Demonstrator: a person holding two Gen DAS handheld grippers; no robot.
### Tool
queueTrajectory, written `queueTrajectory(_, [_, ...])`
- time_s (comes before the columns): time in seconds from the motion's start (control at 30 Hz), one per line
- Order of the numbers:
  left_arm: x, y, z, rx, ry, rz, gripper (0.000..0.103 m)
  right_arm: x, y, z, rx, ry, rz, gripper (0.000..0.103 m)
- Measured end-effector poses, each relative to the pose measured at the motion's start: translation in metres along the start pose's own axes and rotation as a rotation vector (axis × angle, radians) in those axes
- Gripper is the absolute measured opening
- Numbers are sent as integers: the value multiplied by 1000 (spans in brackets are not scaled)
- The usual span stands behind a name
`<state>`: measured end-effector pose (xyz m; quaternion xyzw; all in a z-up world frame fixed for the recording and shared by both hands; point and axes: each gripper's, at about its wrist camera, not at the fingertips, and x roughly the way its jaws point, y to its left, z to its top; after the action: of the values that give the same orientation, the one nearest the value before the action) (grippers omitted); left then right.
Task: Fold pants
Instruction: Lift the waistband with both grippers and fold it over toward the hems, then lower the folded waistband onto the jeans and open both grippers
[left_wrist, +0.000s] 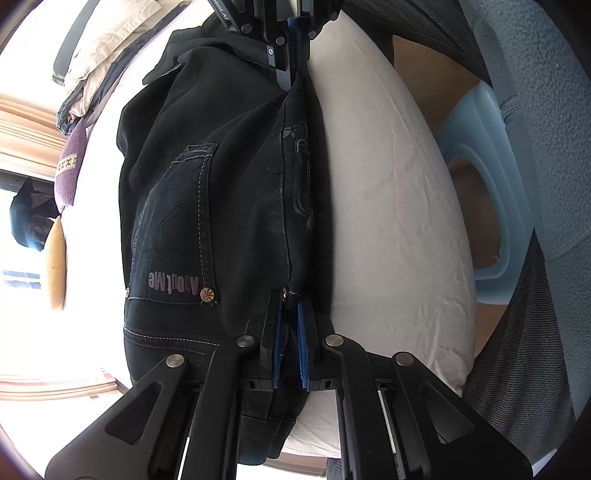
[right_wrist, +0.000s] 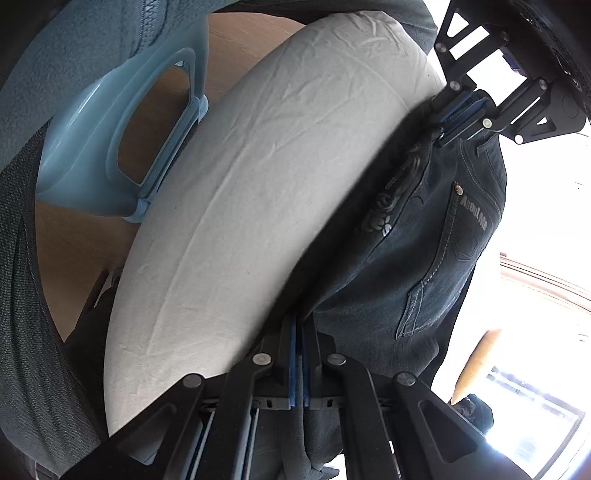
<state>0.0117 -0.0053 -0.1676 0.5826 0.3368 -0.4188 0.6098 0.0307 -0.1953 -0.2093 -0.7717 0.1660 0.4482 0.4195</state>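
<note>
From the left wrist, the left hand-held gripper (left_wrist: 291, 325) pinches the waistband edge of the dark pants (left_wrist: 207, 206), which hang over the white bed (left_wrist: 388, 221); the right hand-held gripper (left_wrist: 291, 70) clamps the far edge; from the right wrist, that gripper (right_wrist: 299, 332) bites the fabric (right_wrist: 399, 251), a blue stool (right_wrist: 122, 140) beside the bed (right_wrist: 240, 203).

pants (left_wrist: 221, 192) on bed (left_wrist: 388, 206), btw grippers

Right gripper (right_wrist: 298, 332) and left gripper (right_wrist: 458, 114) pinch dark pants (right_wrist: 388, 258) above white bed (right_wrist: 240, 184).
</note>
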Motion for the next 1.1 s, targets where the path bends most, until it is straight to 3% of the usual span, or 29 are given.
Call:
queueTrajectory(0.13, [1, -10, -4, 6, 5, -2, 6, -9, 19, 18, 5, 8, -10, 4])
queueTrajectory(0.43, [11, -8, -11, -93, -42, 37, 9, -6, 27, 28, 122, 17, -17, 7])
queueTrajectory(0.5, [8, -3, -15, -152, -41, 30, 12, -7, 24, 27, 183, 16, -25, 7])
queueTrajectory(0.57, [5, 4, -18, -211, -17, 31, 22, -8, 18, 26, 255, 21, -38, 10])
queueTrajectory(0.6, [2, 7, -20, -230, 3, 35, 27, -9, 15, 25, 295, 24, -49, 16])
queueTrajectory(0.63, [-1, 9, -23, -245, 17, 36, 45, -10, 11, 23, 337, 27, -68, 28])
queueTrajectory(0.67, [-4, 12, -26, -259, 25, 37, 71, -12, 6, 20, 380, 31, -91, 38])
queueTrajectory(0.7, [-10, 15, -31, -275, 27, 42, 77, -16, 1, 17, 422, 32, -102, 53])
queueTrajectory(0.73, [-15, 18, -35, -290, 31, 49, 78, -19, -4, 15, 462, 27, -101, 64])
queueTrajectory(0.8, [-23, 27, -44, -340, 53, 69, 78, -32, -13, 9, 548, -2, -81, 71])
queueTrajectory(0.87, [-33, 42, -49, -420, 46, 74, 78, -42, -20, 3, 626, -17, -74, 71])
queueTrajectory(0.97, [-50, 67, -54, -577, -26, 76, 78, -55, -29, -14, 753, -50, -62, 71])
queueTrajectory(1.1, [-50, 100, -47, -786, -118, 10, 78, -61, -41, -31, 962, -94, -44, 71])
